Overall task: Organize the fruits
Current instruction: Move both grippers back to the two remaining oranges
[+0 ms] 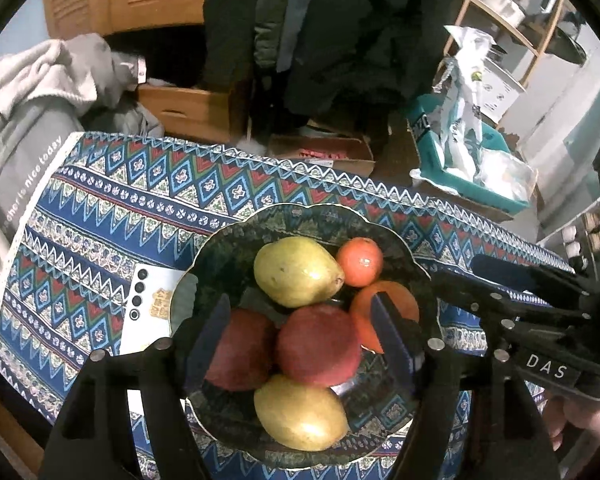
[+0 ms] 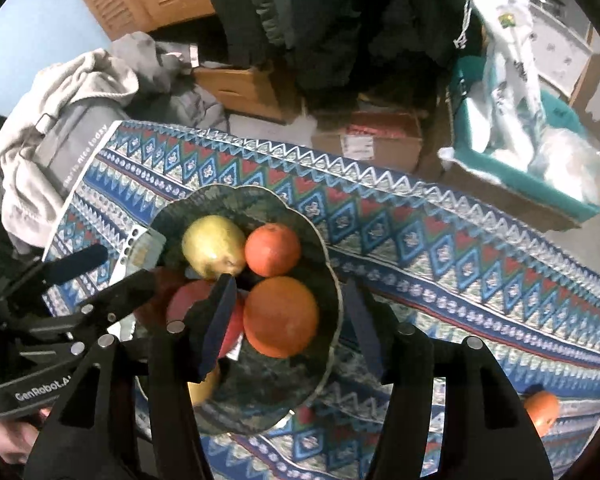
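In the left wrist view, a dark scalloped bowl [image 1: 204,256] is seen on the patterned tabletop cloth [image 1: 100,208], holding two smooth yellow-green pears [image 1: 296,272], two red apples [image 1: 318,346] and two round oranges [image 1: 360,262]. The left gripper [image 1: 304,344] is spread open around the front apple, not closed on it. "DAS" is read on the right gripper's body.

In the right wrist view, the right gripper [image 2: 290,330] is held open over the bowl [image 2: 260,396], around the large orange [image 2: 280,316]. Another orange [image 2: 542,410] lies on the cloth, well right of the bowl. "GenRobot" is printed on the left gripper. Cardboard boxes [image 2: 244,88] are seen behind the tabletop.
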{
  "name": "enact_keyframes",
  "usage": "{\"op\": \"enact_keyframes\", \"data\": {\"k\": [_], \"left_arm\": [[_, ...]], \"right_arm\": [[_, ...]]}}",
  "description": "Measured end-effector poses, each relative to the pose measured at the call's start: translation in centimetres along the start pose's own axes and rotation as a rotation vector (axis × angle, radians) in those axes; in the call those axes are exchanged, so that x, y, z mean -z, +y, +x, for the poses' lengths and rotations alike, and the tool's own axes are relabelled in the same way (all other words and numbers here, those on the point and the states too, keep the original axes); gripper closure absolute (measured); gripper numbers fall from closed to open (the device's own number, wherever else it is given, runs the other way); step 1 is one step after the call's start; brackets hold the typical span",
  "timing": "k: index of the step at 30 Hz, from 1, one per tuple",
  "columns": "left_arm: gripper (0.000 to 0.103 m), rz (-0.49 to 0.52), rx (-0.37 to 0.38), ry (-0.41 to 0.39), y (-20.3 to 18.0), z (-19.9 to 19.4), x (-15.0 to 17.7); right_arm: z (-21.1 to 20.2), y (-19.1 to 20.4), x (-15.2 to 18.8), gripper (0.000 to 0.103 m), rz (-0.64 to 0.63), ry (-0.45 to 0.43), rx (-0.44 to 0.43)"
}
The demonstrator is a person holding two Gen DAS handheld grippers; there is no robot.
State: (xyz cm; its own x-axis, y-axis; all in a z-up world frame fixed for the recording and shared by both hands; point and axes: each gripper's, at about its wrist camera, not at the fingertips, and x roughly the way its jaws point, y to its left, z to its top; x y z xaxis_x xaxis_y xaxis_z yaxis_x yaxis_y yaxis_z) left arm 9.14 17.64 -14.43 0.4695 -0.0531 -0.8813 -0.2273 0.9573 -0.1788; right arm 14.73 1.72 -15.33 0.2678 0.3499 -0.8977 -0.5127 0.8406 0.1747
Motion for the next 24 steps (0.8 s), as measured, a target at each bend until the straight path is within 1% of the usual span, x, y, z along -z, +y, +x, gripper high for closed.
{"op": "enact_keyframes", "data": {"k": [6,11,17,24], "left_arm": [[0.029,0.049,0.009,-0.015,-1.7,-1.2,0.4],[0.028,0.094,0.019,-0.021,-3.5,-2.0,1.3],[0.028,0.171,0.025,-0.017,-6.1,-2.7,2.7],[0.028,0.279,0.026,-0.03,-10.0,-3.8,4.1]], "right_arm": [[-1.9,-0.9,1.2,0.041,-0.018,-0.019,0.06],[-3.4,-2.1,2.4,0.04,-0.018,-0.021,0.089],[-5.1,-3.9,4.3,0.036,0.006,-0.022,0.117],[-6.9,-6.4,6.9,0.036,0.038,-0.023,0.151]]}}
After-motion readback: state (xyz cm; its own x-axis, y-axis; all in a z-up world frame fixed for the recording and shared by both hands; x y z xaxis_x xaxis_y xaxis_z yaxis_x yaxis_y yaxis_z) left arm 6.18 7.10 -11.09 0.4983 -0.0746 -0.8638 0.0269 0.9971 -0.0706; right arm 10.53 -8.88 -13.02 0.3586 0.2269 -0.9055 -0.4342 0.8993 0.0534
